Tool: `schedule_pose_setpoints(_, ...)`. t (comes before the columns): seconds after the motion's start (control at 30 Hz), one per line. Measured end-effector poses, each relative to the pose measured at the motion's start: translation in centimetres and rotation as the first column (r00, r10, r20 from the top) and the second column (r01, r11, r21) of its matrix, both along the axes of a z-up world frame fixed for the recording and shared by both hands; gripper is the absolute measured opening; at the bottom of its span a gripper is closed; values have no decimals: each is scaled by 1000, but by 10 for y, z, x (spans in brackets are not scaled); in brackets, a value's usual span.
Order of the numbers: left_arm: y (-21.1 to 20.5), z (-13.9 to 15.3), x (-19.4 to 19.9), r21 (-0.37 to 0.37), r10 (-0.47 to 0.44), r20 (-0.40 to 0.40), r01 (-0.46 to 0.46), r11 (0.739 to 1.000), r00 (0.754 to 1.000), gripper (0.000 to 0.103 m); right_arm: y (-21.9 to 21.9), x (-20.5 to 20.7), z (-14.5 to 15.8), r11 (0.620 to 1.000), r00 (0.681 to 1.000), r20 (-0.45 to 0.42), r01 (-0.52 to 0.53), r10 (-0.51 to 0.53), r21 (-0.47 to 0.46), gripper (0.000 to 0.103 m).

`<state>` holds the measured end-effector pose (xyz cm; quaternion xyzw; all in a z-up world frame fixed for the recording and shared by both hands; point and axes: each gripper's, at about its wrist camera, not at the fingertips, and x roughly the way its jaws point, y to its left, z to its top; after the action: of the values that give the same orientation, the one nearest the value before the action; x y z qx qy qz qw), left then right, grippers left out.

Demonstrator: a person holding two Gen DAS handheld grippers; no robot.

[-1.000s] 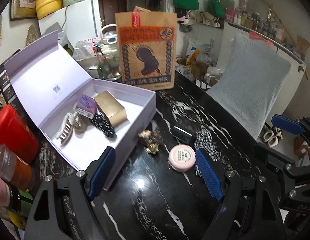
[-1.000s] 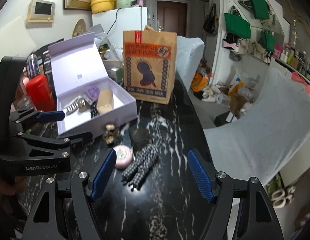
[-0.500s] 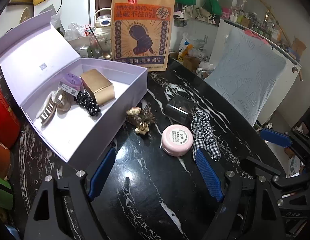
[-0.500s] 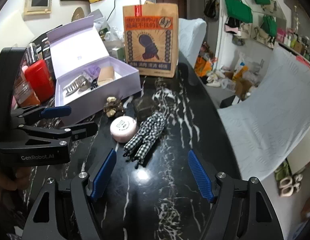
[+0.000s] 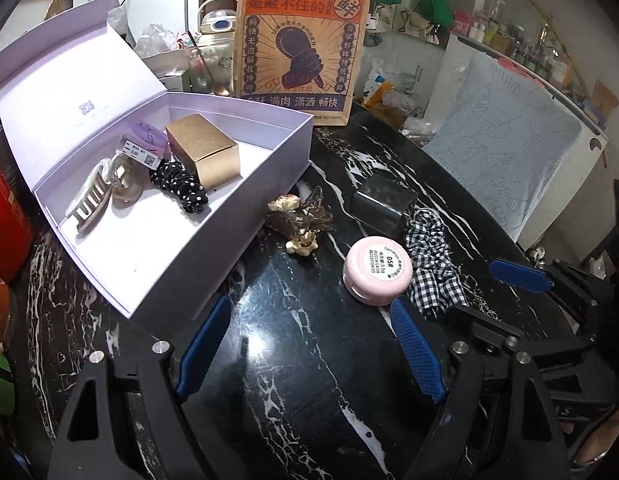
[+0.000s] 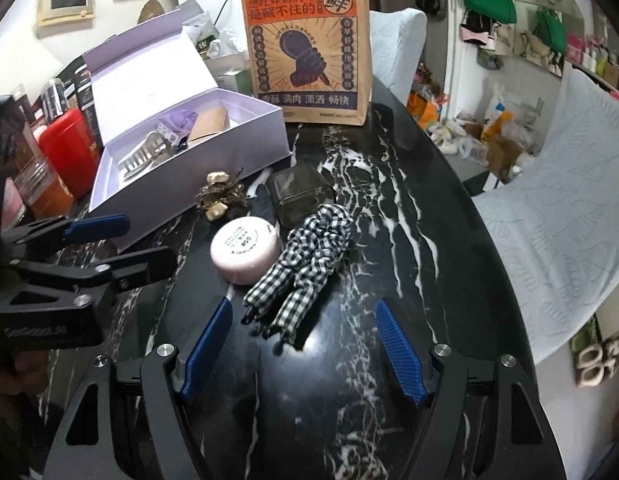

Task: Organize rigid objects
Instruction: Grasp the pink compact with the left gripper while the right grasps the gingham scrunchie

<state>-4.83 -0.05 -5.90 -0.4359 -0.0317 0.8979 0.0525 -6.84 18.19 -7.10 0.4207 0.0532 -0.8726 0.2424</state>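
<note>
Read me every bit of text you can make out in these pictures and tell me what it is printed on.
"想吃炸鸡的心 是藏不住的": orange banner on the brown paper bag.
"鲜": round seal at the bag's upper right.
"满肉 潇洒 畅快": strip along the bag's bottom.
"05#": white sticker on the round pink jar; its smaller lines are too fine to read.
Purple tag in the lilac box: too small.
Logo on the left gripper: blurred.

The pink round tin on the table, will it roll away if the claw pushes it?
Probably not: the pink round tin lies flat on its wide base, so it should slide on the glossy black table. Its smooth curved sides might slip in a loose grip.
</note>
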Motion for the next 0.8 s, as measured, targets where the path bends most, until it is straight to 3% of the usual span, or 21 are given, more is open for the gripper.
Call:
schedule_pose_setpoints(0.33,-2,-3,-6,-5,-8,19,8,1000,1000,82,-16,-15,-13,999,999,31,-22,21,26,74)
schedule_pose_setpoints(0.43,-2,-3,-8,1,-13,24,13,1000,1000,82,-17,-17,-15,999,999,34,-26,25,40,70)
schedule_pose_setpoints(0.8,15,-6,-17,5,-66,33,66,998,997,82,-5,-20,-17,999,999,47,-5,3,43,31)
